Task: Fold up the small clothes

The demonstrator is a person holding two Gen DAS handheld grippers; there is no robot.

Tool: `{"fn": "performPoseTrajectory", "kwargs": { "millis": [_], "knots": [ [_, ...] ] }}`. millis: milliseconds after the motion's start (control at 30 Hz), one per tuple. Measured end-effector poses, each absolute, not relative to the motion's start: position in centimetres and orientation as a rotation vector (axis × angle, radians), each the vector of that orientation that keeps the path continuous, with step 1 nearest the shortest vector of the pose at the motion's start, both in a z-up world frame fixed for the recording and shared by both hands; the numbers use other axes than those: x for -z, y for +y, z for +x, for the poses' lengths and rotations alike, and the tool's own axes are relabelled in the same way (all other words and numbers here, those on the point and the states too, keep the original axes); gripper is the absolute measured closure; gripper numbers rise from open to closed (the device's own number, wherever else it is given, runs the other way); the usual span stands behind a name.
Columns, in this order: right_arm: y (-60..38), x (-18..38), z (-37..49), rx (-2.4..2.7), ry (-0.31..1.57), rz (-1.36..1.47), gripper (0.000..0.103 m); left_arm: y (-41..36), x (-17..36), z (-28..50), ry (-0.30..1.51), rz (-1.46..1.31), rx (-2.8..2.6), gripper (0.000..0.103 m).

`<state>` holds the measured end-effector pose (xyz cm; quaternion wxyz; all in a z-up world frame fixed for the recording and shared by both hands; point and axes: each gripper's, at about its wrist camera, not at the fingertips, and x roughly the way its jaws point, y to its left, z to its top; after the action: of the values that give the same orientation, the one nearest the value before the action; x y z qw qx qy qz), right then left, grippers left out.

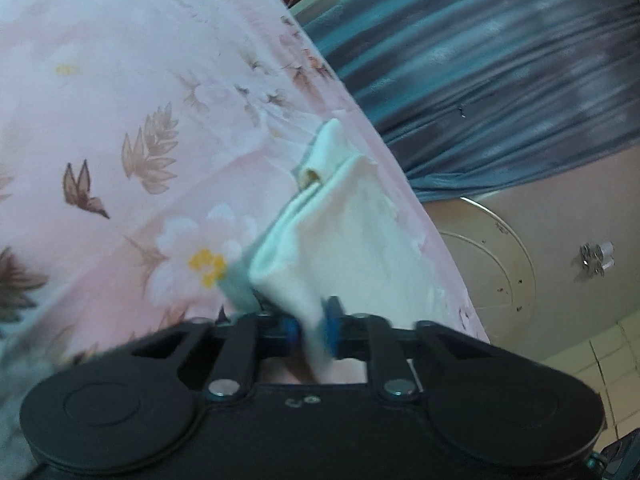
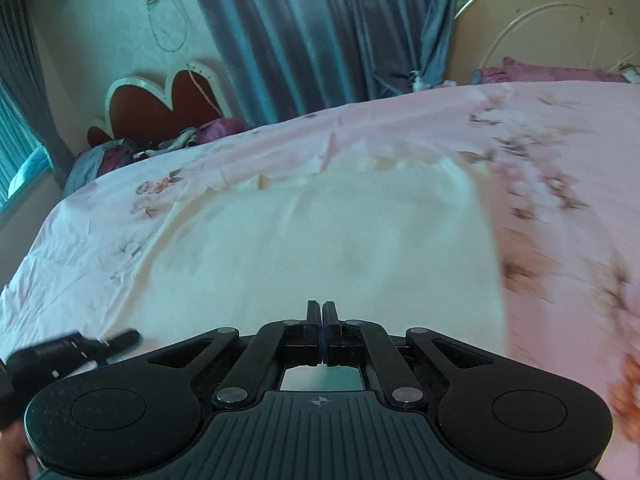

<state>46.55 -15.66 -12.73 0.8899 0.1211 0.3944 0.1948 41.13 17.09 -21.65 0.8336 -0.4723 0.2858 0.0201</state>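
Left gripper (image 1: 310,330) clamped on cloth (image 1: 344,240) edge; right gripper (image 2: 322,332) clenched, empty. Best carried across evenly, keeping edges aligned on bed (image 1: 120,100).

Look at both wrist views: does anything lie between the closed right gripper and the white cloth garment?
Nothing visible does. The right gripper, jaws shut and empty, hangs directly over the white cloth garment spread on the pink floral bedsheet.

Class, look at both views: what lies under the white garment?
The pink floral bedsheet lies under the white garment, showing all around it. Whatever is beneath the garment's middle is covered.
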Motion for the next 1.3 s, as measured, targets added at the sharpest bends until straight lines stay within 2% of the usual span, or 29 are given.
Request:
{"fn": "performPoseTrajectory", "kwargs": {
  "millis": [33,167,300,400,467,500,600,667,700,767,800,1067,1267,1300],
  "knots": [
    [-14.8,12.9,47.2,-0.41,0.823,0.251,0.103,17.1,21.8,41.3,0.601,-1.008,-0.045,0.095],
    [-12.3,13.5,49.2,-0.436,0.818,0.25,0.103,16.4,21.1,40.3,0.556,-0.978,-0.044,0.096],
    [-10.6,14.7,50.9,-0.445,0.822,0.23,0.103,16.9,21.2,39.6,0.524,-1.001,-0.086,0.086],
    [-9.8,16.8,52.1,-0.44,0.891,0.199,0.103,17.2,21.4,40.2,0.534,-1.007,-0.076,0.086],
    [-10.0,17.1,52.2,-0.444,0.886,0.203,0.103,16.9,21.2,41.1,0.556,-0.969,-0.066,0.089],
    [-10.0,16.8,52.1,-0.441,0.888,0.199,0.103,16.8,21.1,41.4,0.564,-0.961,-0.062,0.095],
    [-10.3,15.8,51.3,-0.44,0.813,0.18,0.103,16.4,20.2,41.9,0.581,-0.887,-0.076,0.095],
    [-10.3,17.4,52.2,-0.449,0.868,0.19,0.103,16.2,19.9,42.0,0.582,-0.879,-0.08,0.094],
    [-10.5,17.5,52.4,-0.457,0.87,0.201,0.103,16.1,19.8,42.1,0.587,-0.878,-0.104,0.087],
    [-11.1,17.3,52.5,-0.472,0.874,0.218,0.103,16.0,19.4,42.3,0.577,-0.881,-0.113,0.089],
    [-12.0,17.0,52.3,-0.475,0.858,0.264,0.103,15.6,18.9,42.6,0.588,-0.838,-0.11,0.096],
    [-23.7,14.7,51.0,-0.385,0.764,0.498,0.103,4.1,9.4,45.6,0.593,-0.317,0.101,0.096],
    [-32.0,12.5,50.0,-0.337,0.706,0.547,0.103,-6.7,7.8,47.0,0.667,-0.119,0.278,0.096],
    [-32.9,12.5,50.0,-0.345,0.712,0.552,0.103,-8.3,8.3,47.3,0.7,-0.095,0.31,0.092]
  ]
}}
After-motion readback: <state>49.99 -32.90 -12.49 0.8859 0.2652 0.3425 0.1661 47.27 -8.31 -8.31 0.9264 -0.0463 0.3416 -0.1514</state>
